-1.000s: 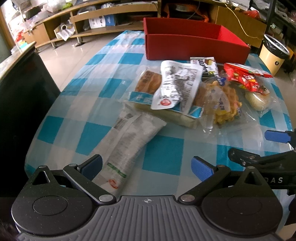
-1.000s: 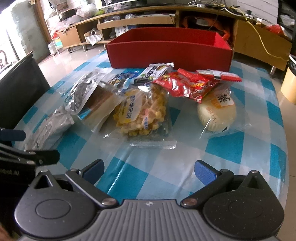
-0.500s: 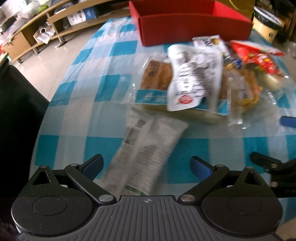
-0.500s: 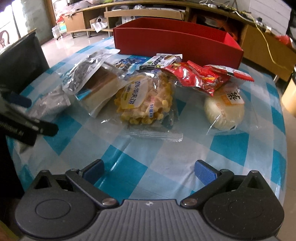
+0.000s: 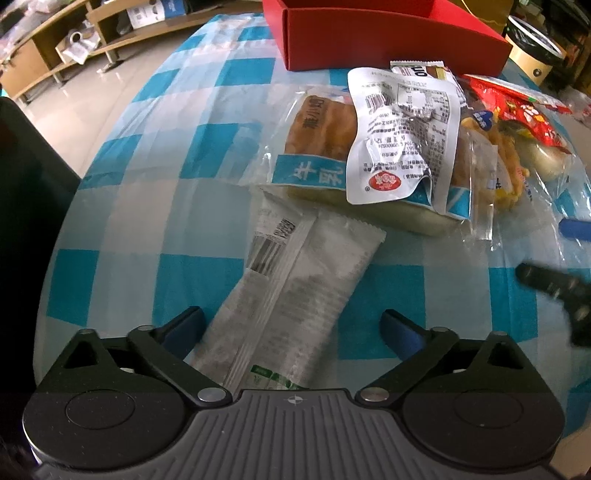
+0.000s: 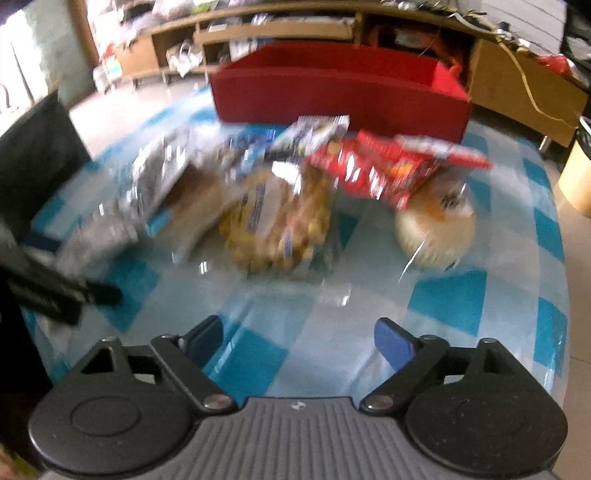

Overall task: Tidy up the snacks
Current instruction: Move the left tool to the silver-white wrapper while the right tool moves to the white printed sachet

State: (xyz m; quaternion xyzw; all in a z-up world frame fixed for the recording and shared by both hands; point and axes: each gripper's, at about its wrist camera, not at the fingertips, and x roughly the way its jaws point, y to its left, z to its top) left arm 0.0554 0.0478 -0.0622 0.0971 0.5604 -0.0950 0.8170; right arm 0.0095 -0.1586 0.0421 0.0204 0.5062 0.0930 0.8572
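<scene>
**The long white packet lies between my left fingers**

My left gripper is spread wide, and its jaws have just been closing a little. The white packet lies flat on the checked tablecloth with its near end between my fingers, but the pads do not press it yet. Its long axis runs away from me, tilted to the right, toward the bread bag and the red box behind. My right gripper is also spread, has just been closing a little, and holds nothing; it is over bare cloth. I judge the left hand is the nearer one for this packet.
</scene>
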